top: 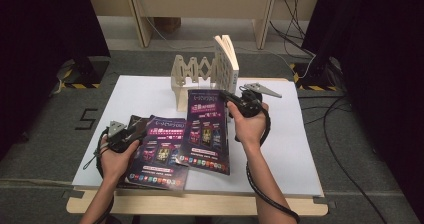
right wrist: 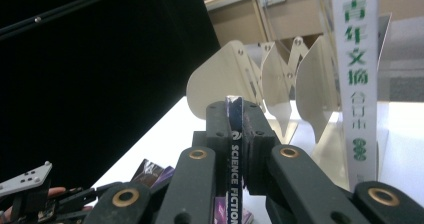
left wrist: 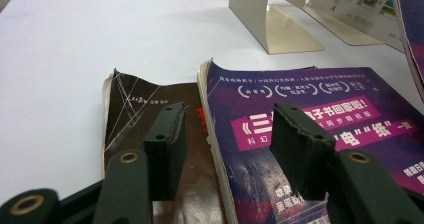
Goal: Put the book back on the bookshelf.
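Two thin purple glossy magazines are in play; one (right wrist: 234, 149) is clenched at its spine between the right gripper's (top: 231, 100) jaws, light and floppy, while the left gripper (left wrist: 227, 134) stands released astride the other's (left wrist: 310, 134) page edge.

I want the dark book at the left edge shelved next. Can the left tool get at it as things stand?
Probably yes. The left tool is open and holds nothing, hovering right over the dark book. The purple magazine overlaps the dark book's right edge, but its left edge lies bare on the table.
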